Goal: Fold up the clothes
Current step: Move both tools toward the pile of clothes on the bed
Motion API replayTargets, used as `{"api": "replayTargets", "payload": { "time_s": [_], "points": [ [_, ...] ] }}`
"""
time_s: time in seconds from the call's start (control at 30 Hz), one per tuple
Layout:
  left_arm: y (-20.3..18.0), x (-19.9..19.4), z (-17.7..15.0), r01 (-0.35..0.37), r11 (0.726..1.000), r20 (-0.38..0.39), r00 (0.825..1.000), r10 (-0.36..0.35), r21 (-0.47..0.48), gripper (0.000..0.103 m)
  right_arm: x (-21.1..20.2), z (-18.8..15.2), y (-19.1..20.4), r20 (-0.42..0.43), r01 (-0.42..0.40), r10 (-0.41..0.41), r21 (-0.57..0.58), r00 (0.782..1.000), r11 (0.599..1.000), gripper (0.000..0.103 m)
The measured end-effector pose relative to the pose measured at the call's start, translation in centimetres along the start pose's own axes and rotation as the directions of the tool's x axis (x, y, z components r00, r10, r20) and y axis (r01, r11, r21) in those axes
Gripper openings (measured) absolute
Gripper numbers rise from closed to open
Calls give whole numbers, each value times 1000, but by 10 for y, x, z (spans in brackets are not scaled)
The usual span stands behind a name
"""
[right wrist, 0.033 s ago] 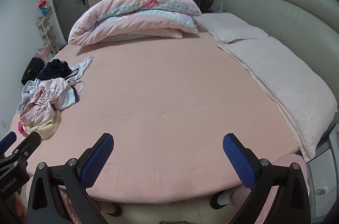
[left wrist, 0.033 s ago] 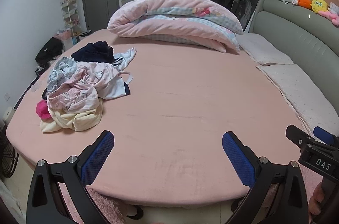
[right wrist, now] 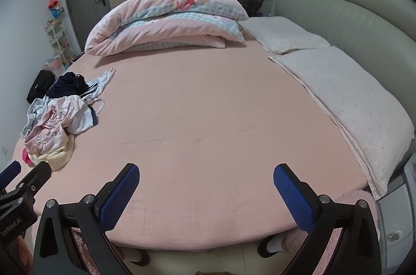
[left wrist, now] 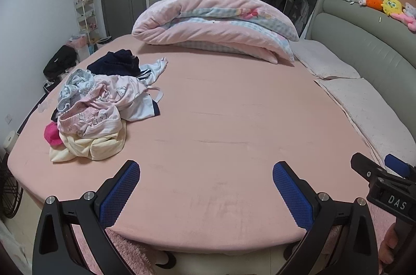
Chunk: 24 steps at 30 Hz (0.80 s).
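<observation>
A pile of crumpled clothes [left wrist: 98, 106] lies on the left side of the pink bed [left wrist: 221, 119]: pink printed pieces, a cream garment, a dark navy item, a white and navy top. It also shows in the right wrist view [right wrist: 59, 119]. My left gripper [left wrist: 205, 171] is open and empty above the bed's near edge, right of the pile. My right gripper [right wrist: 205, 172] is open and empty, also at the near edge. The right gripper's body [left wrist: 384, 184] shows at the lower right of the left wrist view.
A folded pink quilt [left wrist: 213, 25] lies at the far side of the bed. Two pale pillows [right wrist: 338, 93] line the grey headboard [right wrist: 351, 23] on the right. A black bag [left wrist: 59, 61] sits on the floor at the left. A fluffy pink rug [right wrist: 356, 199] lies below the bed edge.
</observation>
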<state>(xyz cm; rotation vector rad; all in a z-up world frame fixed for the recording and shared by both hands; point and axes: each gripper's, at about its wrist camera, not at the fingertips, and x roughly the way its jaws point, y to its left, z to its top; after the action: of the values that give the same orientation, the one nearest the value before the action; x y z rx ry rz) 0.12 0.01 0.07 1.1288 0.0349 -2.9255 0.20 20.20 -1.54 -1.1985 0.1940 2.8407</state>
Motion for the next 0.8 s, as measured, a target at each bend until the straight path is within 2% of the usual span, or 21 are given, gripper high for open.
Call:
{"api": "replayTargets", "payload": {
  "time_s": [0.07,0.13,0.2,0.3,0.43,0.53,0.6,0.63,0.67,0.73,0.8],
  "points": [
    [-3,-4,-1,13,1000,10,1000,-13,-6,103,0,4,-4,-10,-35,35,-13,999,999,103],
    [5,1,0,38,999,-17,999,-38,-34,103,-3,13,-10,-2,-48,48,-47,999,998,103],
    [16,2,2,13,999,-17,1000,-14,-34,103,-18,12,14,85,3,12,-175,996,985,103],
    [50,-2,10,-52,998,0,999,52,-42,103,-21,30,55,119,1,40,-328,992,945,103],
    [120,8,12,-140,983,-15,990,139,-116,97,14,75,114,35,-141,174,-437,984,888,103],
    [171,22,13,-208,960,-49,978,202,-189,93,32,83,151,-14,-246,272,-477,962,844,103],
    [207,36,12,-241,939,-76,970,230,-245,84,47,89,184,-58,-311,325,-485,944,817,102],
    [222,43,11,-260,928,-92,965,244,-269,77,60,92,205,-86,-338,340,-481,936,809,97],
    [234,51,10,-274,919,-107,961,254,-285,73,74,93,224,-99,-346,342,-488,934,801,85],
    [253,66,10,-286,906,-130,958,257,-313,69,94,93,257,-119,-358,348,-505,930,785,72],
    [271,85,10,-280,897,-147,959,244,-341,68,115,92,292,-144,-373,352,-522,925,767,69]
  ]
}}
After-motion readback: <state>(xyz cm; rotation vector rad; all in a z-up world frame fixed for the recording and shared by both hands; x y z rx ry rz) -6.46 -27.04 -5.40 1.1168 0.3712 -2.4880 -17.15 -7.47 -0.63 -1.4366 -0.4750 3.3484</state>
